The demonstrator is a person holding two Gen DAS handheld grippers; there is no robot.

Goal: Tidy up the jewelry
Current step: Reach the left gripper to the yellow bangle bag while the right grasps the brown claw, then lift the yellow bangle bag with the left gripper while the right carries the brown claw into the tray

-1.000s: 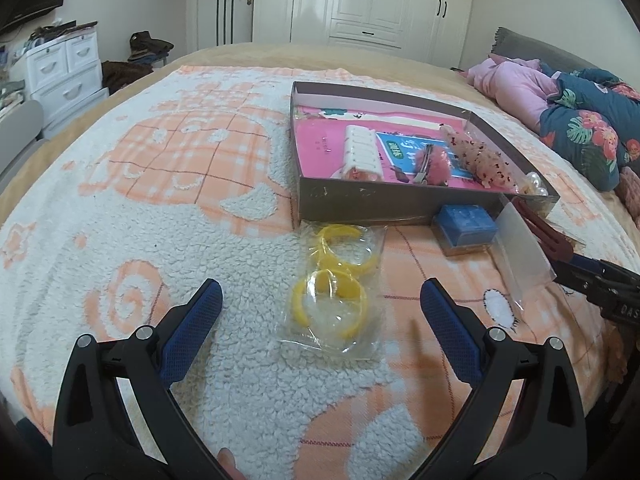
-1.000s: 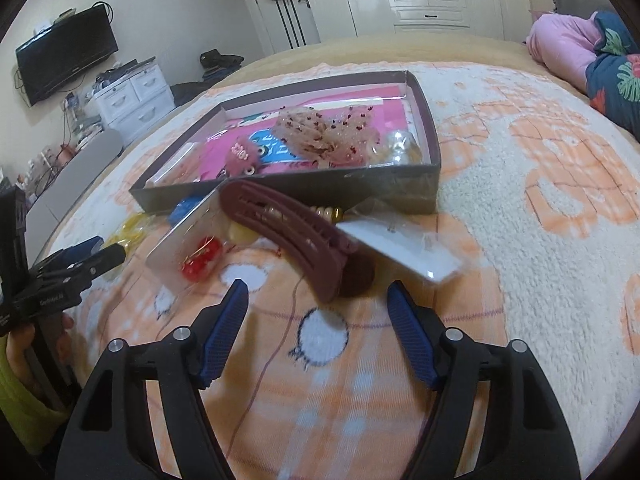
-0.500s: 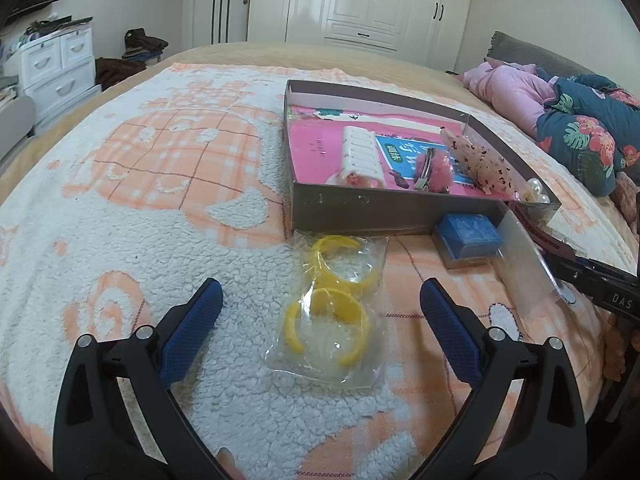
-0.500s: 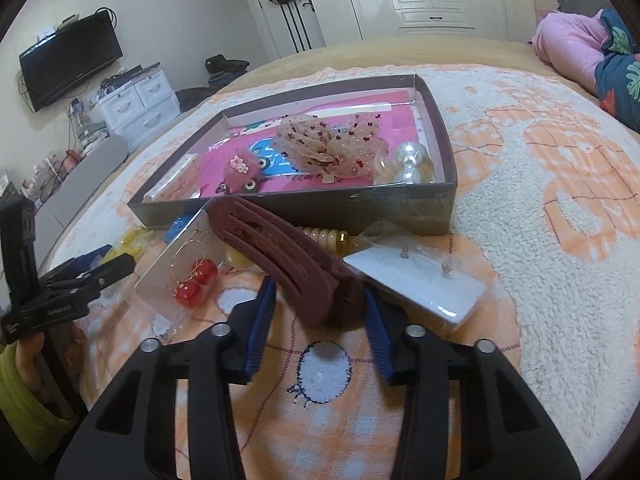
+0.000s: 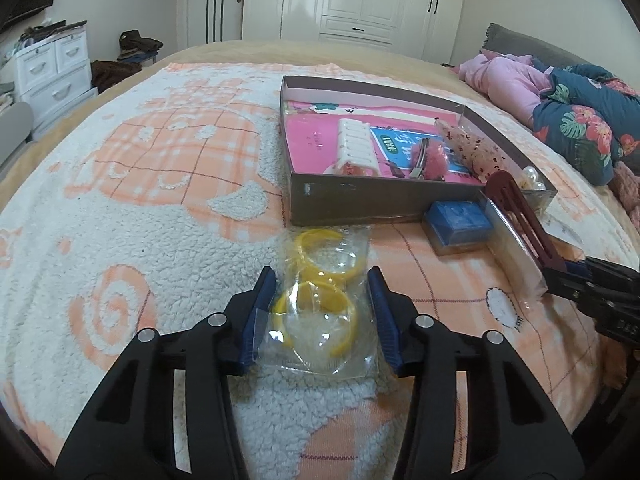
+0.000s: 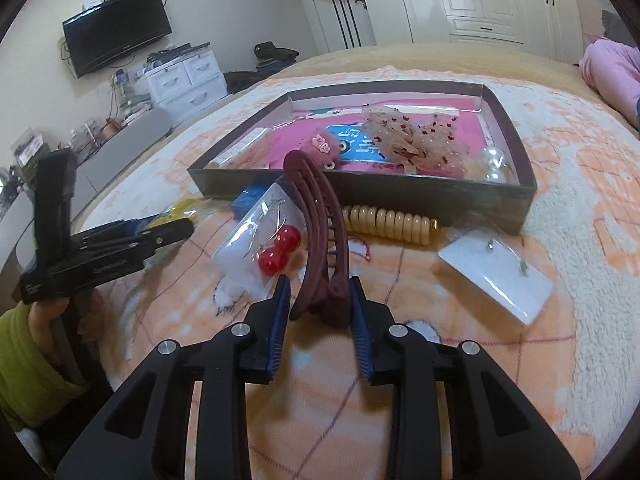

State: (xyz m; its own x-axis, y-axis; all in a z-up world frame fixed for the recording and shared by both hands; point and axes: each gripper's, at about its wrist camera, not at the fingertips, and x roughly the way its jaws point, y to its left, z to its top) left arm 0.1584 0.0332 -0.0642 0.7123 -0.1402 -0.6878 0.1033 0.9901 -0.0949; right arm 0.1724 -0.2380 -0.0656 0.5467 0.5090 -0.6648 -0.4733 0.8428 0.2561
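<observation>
the left gripper (image 5: 322,312) is closing on the bag of yellow rings (image 5: 320,300); the right gripper (image 6: 318,312) is closing on the dark red hair clip (image 6: 316,232). the slippery bag between the left jaws could slide out.

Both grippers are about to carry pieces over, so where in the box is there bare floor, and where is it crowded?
Inside the box, the pink floor at the left end, before the white comb, is bare. The right end is crowded: fluffy clip, lace bow, pearls.

Both grippers black plastic w/ blue ribbed pads (image 5: 260,316), silver screws; left gripper (image 6: 176,232) has white lettering; green sleeve (image 6: 24,368) lower left of frame
</observation>
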